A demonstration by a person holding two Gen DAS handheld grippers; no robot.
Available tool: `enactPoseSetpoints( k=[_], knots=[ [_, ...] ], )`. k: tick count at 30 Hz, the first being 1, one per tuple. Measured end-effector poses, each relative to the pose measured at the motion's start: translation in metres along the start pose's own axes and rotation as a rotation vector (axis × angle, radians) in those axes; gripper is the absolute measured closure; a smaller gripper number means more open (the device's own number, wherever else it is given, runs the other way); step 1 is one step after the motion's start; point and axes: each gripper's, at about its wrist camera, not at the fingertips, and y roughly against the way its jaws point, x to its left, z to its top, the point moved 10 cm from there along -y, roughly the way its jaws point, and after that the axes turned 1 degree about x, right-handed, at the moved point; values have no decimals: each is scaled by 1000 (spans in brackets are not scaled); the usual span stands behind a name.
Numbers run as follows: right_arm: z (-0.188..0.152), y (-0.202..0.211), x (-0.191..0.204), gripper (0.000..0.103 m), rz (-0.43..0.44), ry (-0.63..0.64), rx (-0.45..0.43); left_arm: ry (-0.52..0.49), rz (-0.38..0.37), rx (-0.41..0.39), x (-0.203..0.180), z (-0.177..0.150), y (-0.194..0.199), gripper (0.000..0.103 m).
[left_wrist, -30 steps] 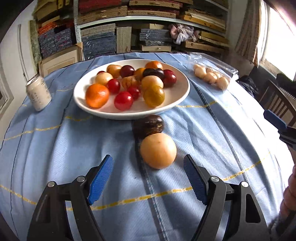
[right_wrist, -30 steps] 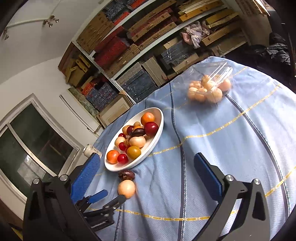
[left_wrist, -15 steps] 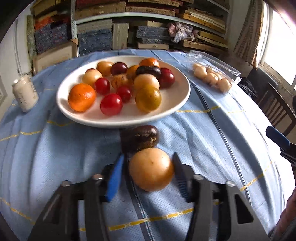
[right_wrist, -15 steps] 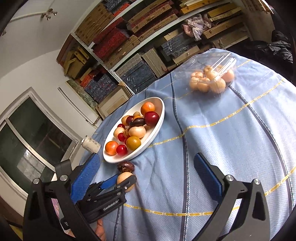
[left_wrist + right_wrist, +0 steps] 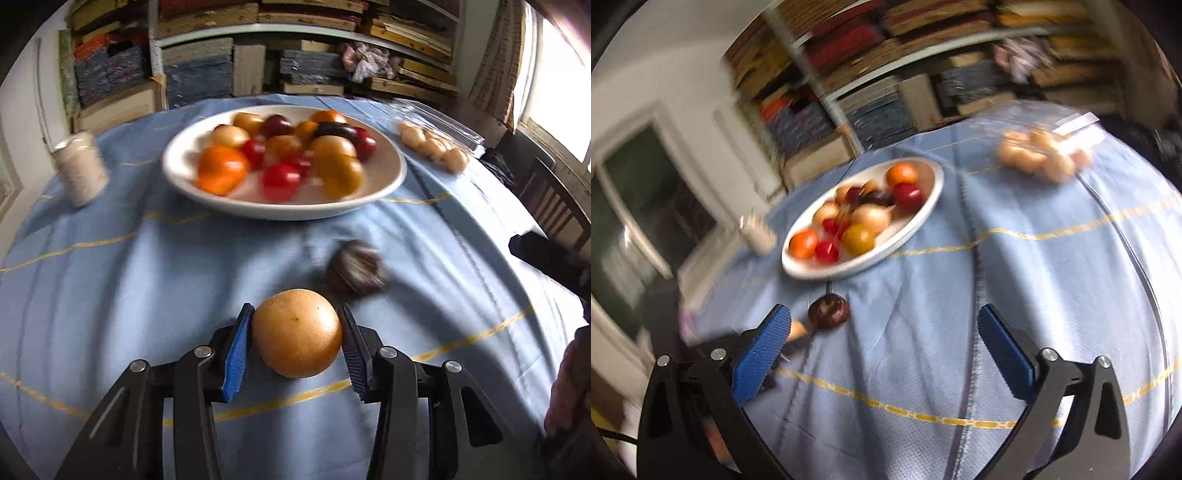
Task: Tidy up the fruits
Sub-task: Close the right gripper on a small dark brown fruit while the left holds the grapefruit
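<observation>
— Closing in, that's what we see on our left gripper (image 5: 297, 339): a second ago its blue pads stood wide on either side of the pale orange fruit (image 5: 296, 333), and now the jaws have just drawn together until both pads press on its flanks.

— So we have it in hand?

— We judge so. The fruit sits squarely between the pads, near us on the blue cloth of the table (image 5: 110, 295), and we cannot tell whether it has left the cloth yet.

— And the dark one beside it?

— The dark brown fruit (image 5: 357, 267) lay touching the pale one before; now it sits a little apart, far and to the right of it, smeared in the left wrist view as if nudged. It is loose on the table, just short of the white plate (image 5: 280, 210).

— What about our right gripper (image 5: 882, 343)?

— Its jaws stand wide apart with nothing between them. Its view has swung since a second ago, so the dark fruit now lies nearer its middle, just beyond the fingertips.

— Meaning for the job?

— The plate already carries a heap of fruit at the far side. With one stray gripped and the other in line with the empty gripper, we reckon both strays are bound for the plate next.
</observation>
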Motion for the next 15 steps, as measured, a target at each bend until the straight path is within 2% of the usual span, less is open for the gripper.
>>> enactPoseSetpoints(
  k=[2,5,7,11,12,14,15],
  knots=[
    [-10,-14,17,4,-22,101,41,12,36,-17,18,-3,6,57],
    [-18,-28,34,4,-31,171,88,56,32,-24,36,-5,11,57],
    [-18,-35,41,4,-47,208,102,67,27,-36,42,-4,14,57],
    [-11,-50,56,6,-71,287,113,43,68,-79,50,1,22,57],
    [-8,-54,61,8,-69,308,117,44,67,-78,52,1,22,57],
    [-8,-64,68,31,-59,336,144,59,53,-69,54,1,20,57],
    [-9,-71,71,35,-54,346,166,66,50,-67,55,1,20,57]
  ],
)
